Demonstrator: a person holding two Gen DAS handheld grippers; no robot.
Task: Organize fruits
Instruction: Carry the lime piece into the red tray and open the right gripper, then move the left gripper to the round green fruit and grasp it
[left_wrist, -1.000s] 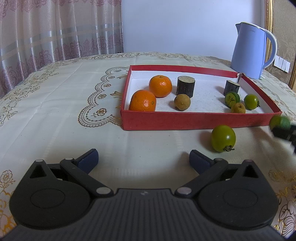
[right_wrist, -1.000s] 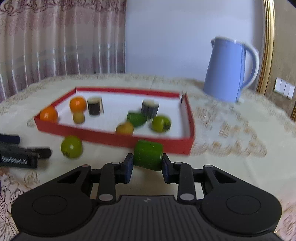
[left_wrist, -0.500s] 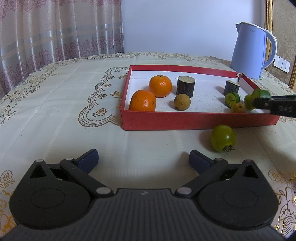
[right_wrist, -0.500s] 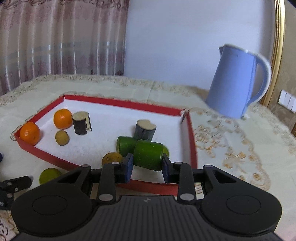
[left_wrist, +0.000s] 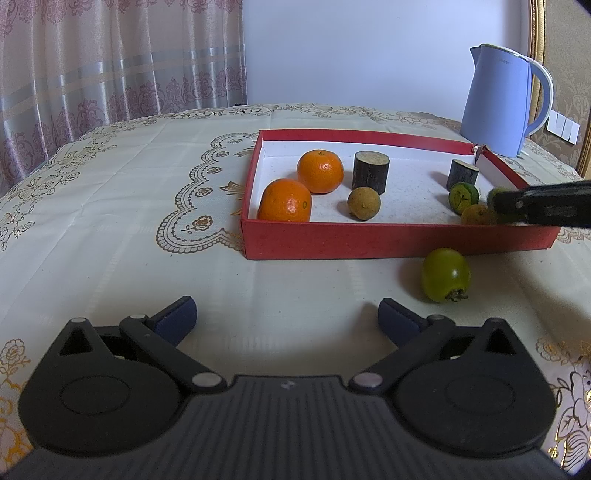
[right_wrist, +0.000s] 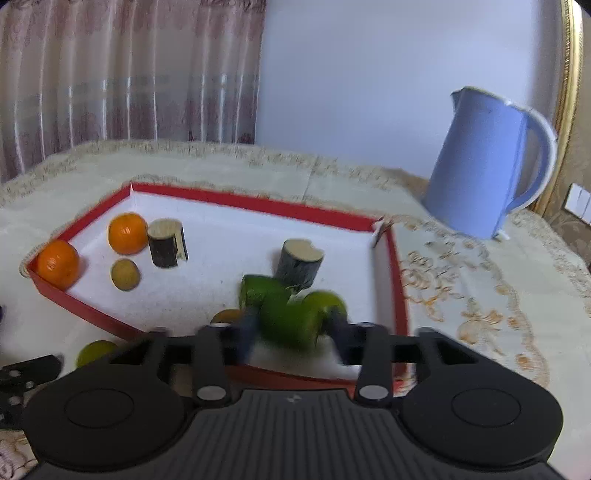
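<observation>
While left gripper (left_wrist: 287, 314) hovers with jaws spread, round green fruit (left_wrist: 446, 274) sits on worktop beside red cardboard tray (left_wrist: 369, 242). Right view: right gripper (right_wrist: 291, 328), blurred, jaws pinching green cylindrical fruit (right_wrist: 291, 323) above tray's near-right corner.

I have carried the green fruit (right_wrist: 291, 323) in the right gripper (right_wrist: 291, 332) from the worktop (right_wrist: 480, 295) over into the red tray (right_wrist: 384, 280).
</observation>
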